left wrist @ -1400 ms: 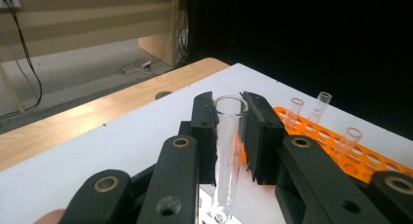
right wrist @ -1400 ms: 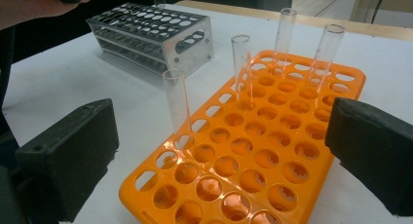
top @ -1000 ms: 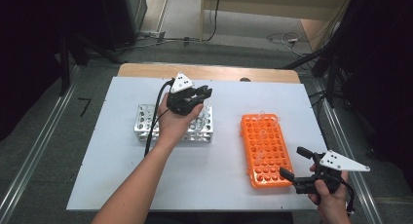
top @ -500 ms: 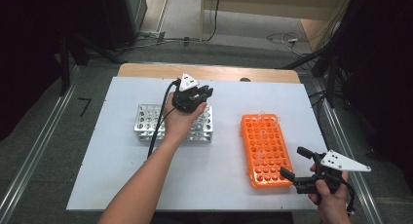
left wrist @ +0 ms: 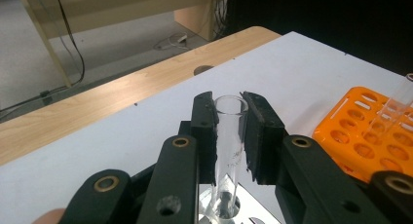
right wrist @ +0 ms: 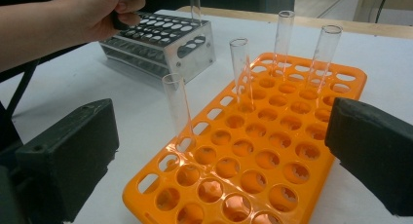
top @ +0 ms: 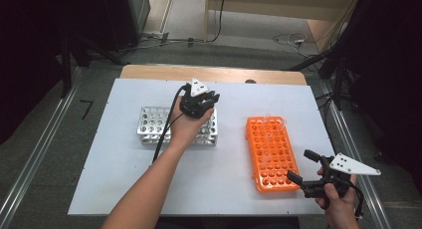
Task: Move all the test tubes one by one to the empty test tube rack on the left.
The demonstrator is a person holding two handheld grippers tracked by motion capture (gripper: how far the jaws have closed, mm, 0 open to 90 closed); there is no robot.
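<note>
At the near right corner of the white surface [top: 124, 184], a person's right hand [top: 338, 199] holds the right gripper [top: 304, 165] with its jaws spread wide and nothing between them, aimed at the near end of an orange tube rack [top: 271, 145]. In the right gripper view the two black jaws frame that rack [right wrist: 272, 151], where four clear test tubes stand upright: the nearest tube [right wrist: 178, 107] near the rack's left edge, a second tube [right wrist: 241, 73] farther in, and two more tubes [right wrist: 283, 36] toward the far end. Farther back, left of center on the surface, a metal tube rack [top: 149, 125] sits with the person's left hand [top: 186, 127] over its right end. The left gripper [top: 199, 102] is clamped there on a clear glass tube; the left gripper view shows the jaws pressed against both sides of the glass tube [left wrist: 228, 146], which stands upright with its foot in a hole of the metal rack [left wrist: 229, 209]. Beyond the surface's far edge runs a strip of bare wood [top: 214, 73], then the floor with cables [top: 288, 39].
</note>
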